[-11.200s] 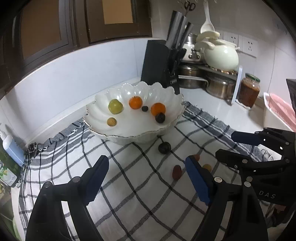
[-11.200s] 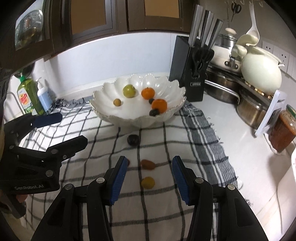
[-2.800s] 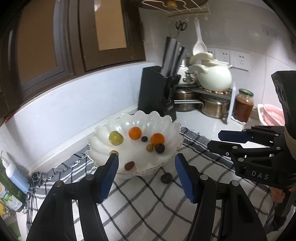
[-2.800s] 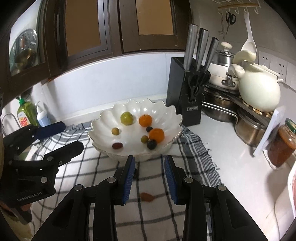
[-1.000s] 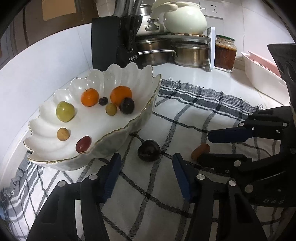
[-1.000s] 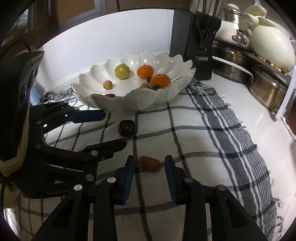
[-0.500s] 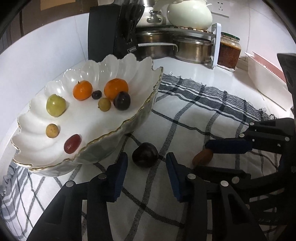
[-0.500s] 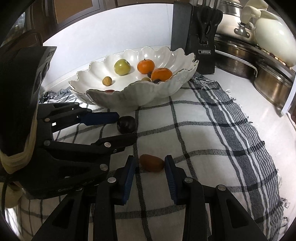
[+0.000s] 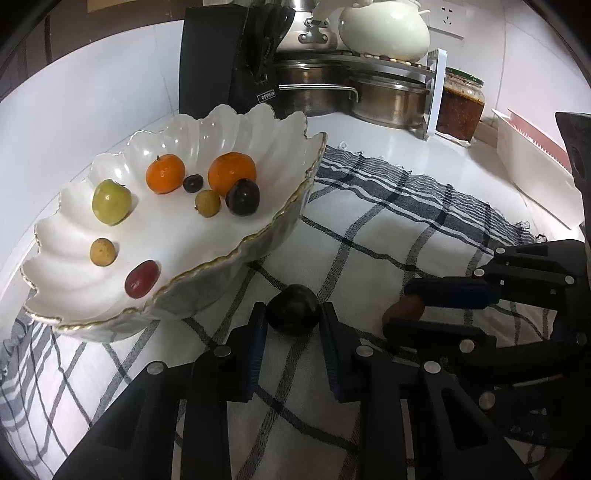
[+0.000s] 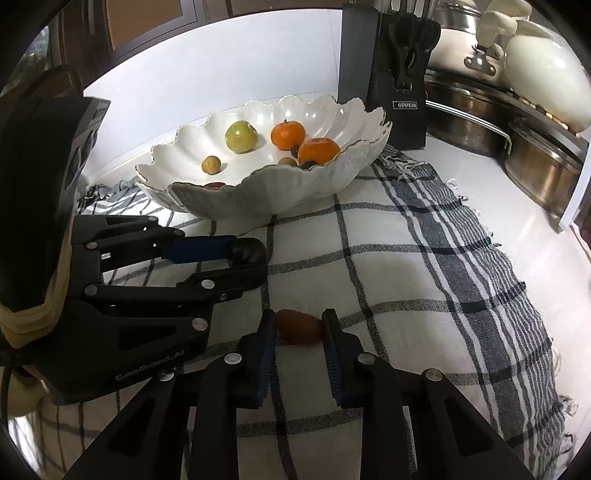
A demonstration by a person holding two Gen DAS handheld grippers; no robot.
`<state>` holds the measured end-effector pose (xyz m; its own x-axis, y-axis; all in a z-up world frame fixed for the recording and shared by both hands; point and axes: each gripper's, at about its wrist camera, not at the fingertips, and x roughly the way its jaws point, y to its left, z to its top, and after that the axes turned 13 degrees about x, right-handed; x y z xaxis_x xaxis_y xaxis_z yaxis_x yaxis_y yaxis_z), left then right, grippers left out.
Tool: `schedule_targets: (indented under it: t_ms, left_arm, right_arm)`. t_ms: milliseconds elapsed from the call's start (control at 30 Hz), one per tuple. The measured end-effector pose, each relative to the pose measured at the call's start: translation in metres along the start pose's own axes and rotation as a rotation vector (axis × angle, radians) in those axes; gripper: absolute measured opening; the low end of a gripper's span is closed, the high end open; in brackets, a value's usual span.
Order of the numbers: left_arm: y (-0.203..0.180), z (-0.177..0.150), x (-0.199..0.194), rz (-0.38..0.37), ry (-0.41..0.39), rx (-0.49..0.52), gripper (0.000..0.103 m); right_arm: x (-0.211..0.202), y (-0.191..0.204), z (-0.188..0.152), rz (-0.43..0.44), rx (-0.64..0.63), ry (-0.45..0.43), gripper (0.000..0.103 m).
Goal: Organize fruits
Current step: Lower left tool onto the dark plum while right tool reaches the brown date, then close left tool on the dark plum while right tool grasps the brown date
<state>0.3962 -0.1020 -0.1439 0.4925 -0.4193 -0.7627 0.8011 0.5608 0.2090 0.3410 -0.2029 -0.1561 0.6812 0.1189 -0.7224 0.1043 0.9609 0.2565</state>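
A dark plum (image 9: 293, 308) lies on the checked cloth (image 9: 369, 240) just in front of the white scalloped bowl (image 9: 236, 254). My left gripper (image 9: 293, 314) has it between its blue pads; the jaws are closing and both pads touch it. To the right, my right gripper (image 9: 400, 310) is shut on an oval brown fruit (image 9: 404, 308) that rests on the cloth. In the right wrist view the same fruit (image 10: 297, 330) sits pinched in the right gripper (image 10: 298, 325). The left gripper (image 10: 258, 262) holds the plum (image 10: 248, 250) beside it. The bowl (image 10: 258, 173) holds several fruits.
A black knife block (image 9: 229, 62) stands behind the bowl. Steel pots (image 9: 388, 99), a white kettle (image 9: 384, 29) and a jar (image 9: 461, 107) fill the back corner. A white and pink rack (image 9: 532, 147) is at the far right. The two grippers are close together.
The left jaws have narrowed from well apart to touching the plum on both sides. The right jaws have drawn in slightly onto the brown fruit. Neither fruit has left the cloth.
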Motion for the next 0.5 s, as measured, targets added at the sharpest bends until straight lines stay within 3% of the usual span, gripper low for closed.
schedule_targets:
  t_ms: [500]
  left_arm:
    - [-0.005,-0.002,-0.042,0.085,-0.024,-0.079,0.029]
  right_arm:
    - [-0.026,0.002,0.005,0.017,0.004,-0.052,0.026]
